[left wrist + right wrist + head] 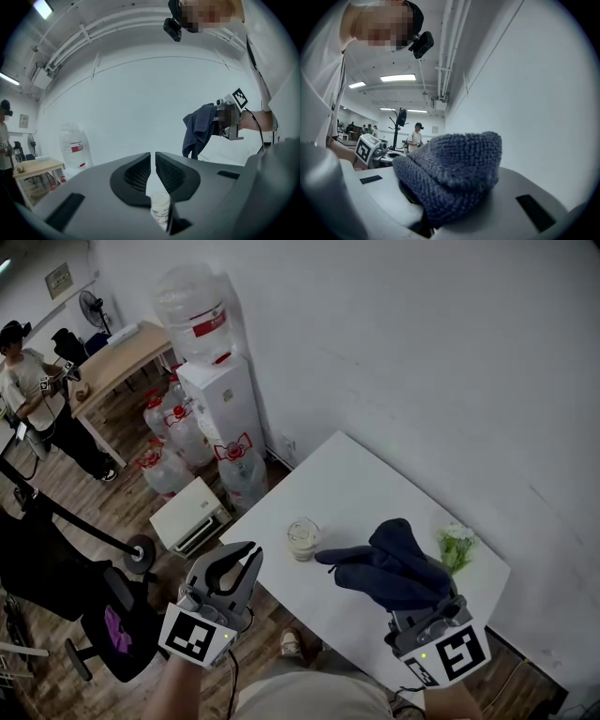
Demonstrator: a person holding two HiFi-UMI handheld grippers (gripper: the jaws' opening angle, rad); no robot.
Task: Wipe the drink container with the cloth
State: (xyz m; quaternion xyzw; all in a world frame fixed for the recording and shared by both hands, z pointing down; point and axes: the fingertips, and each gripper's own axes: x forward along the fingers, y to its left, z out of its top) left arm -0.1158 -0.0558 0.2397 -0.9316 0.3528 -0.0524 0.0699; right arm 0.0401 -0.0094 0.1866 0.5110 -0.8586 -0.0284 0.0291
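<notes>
The drink container, a clear cup with a pale drink, stands upright near the left edge of the white table. My left gripper hovers just left of it, apart from it, jaws drawn together with nothing held. In the left gripper view only a thin slit shows between the jaws, and the cup appears beyond and below them. My right gripper is shut on a dark blue cloth, which hangs over the table right of the cup. The cloth hides its jaws.
A small green plant sits on the table's right side by the wall. A water dispenser with spare bottles stands left of the table, and a white appliance sits on the floor. An office chair is at lower left.
</notes>
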